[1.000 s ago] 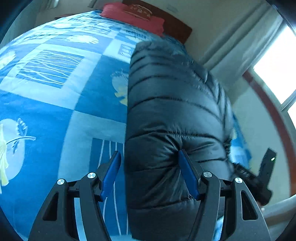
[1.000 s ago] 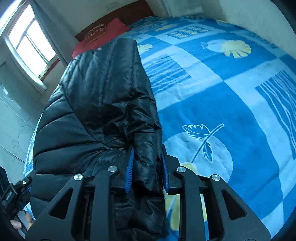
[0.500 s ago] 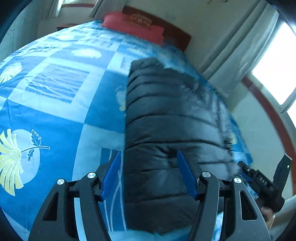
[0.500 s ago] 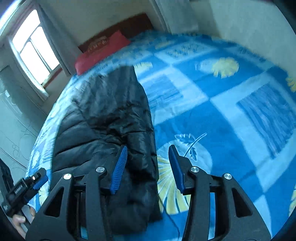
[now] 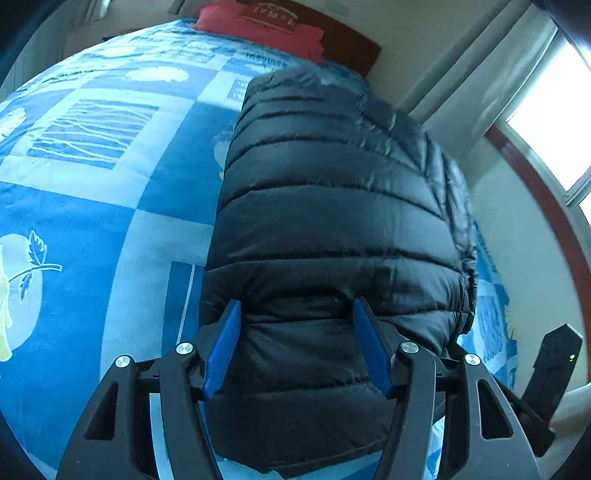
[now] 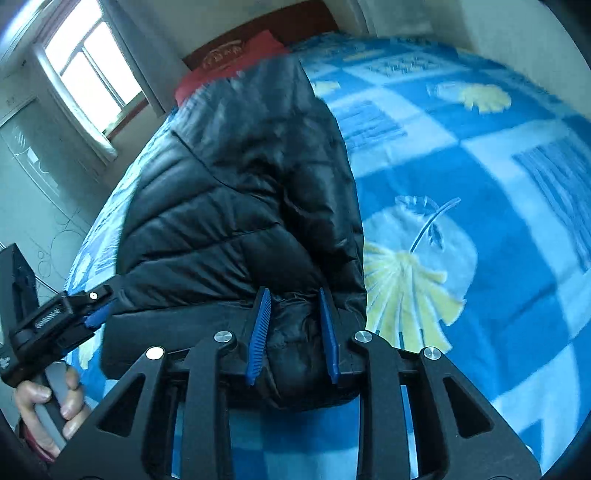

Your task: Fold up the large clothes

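The right gripper (image 6: 293, 325) is closing its 2 blue pads on a bunched fold of the black puffer jacket (image 6: 236, 192), while the left gripper (image 5: 297, 345), jaws narrowing, straddles the jacket's near hem on the blue bedspread (image 5: 92, 192).

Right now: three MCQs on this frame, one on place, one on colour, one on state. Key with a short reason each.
1. Where does the black puffer jacket lie?
A. on the blue patterned bedspread
B. on the floor
C. on a chair

2. What colour is the pillow at the headboard?
A. green
B. red
C. white

3. What is between the right gripper's pads?
A. nothing
B. the pillow
C. a fold of the jacket

Key: 1 A, bedspread shows on both sides of the jacket. 2 B, it is red in both views. 3 C, both blue pads press on bunched black fabric as the jaws close.
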`<control>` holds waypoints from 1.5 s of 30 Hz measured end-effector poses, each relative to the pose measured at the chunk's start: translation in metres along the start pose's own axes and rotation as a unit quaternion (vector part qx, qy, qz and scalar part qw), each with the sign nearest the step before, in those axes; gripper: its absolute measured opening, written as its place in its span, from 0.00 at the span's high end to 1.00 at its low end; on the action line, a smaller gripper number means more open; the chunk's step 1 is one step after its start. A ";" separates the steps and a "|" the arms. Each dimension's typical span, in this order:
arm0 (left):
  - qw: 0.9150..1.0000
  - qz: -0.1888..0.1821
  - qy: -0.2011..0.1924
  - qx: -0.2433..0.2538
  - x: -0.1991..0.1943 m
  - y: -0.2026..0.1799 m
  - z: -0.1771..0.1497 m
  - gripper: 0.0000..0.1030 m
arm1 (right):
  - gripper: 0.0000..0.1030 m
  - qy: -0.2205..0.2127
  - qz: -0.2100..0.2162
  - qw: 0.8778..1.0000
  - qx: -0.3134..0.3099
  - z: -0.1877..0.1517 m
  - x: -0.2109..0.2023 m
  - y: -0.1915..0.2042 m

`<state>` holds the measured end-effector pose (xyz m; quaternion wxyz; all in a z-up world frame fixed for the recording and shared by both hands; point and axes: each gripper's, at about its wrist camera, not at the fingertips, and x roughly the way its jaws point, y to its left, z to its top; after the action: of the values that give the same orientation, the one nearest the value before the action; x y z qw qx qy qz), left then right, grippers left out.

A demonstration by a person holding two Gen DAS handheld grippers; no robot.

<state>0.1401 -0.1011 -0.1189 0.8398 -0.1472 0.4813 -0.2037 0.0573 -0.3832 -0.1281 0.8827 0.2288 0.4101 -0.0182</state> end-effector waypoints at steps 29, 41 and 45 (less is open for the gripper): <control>0.999 -0.001 0.009 -0.036 0.039 0.011 0.070 0.43 | 0.71 -0.007 0.027 1.000 -0.013 0.069 0.044 0.013; 0.996 -0.033 -0.052 -0.062 -0.002 0.006 0.119 0.45 | 0.59 -0.069 0.001 0.996 -0.064 0.134 -0.005 0.056; 0.995 -0.017 -0.037 -0.086 0.024 0.010 0.130 0.45 | 0.59 -0.066 0.005 0.995 -0.078 0.151 0.024 0.059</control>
<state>0.2656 -0.0972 -0.0776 0.8377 -0.2348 0.4627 -0.1705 0.1942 -0.3904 -0.0381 0.9230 0.1597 0.3501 0.0036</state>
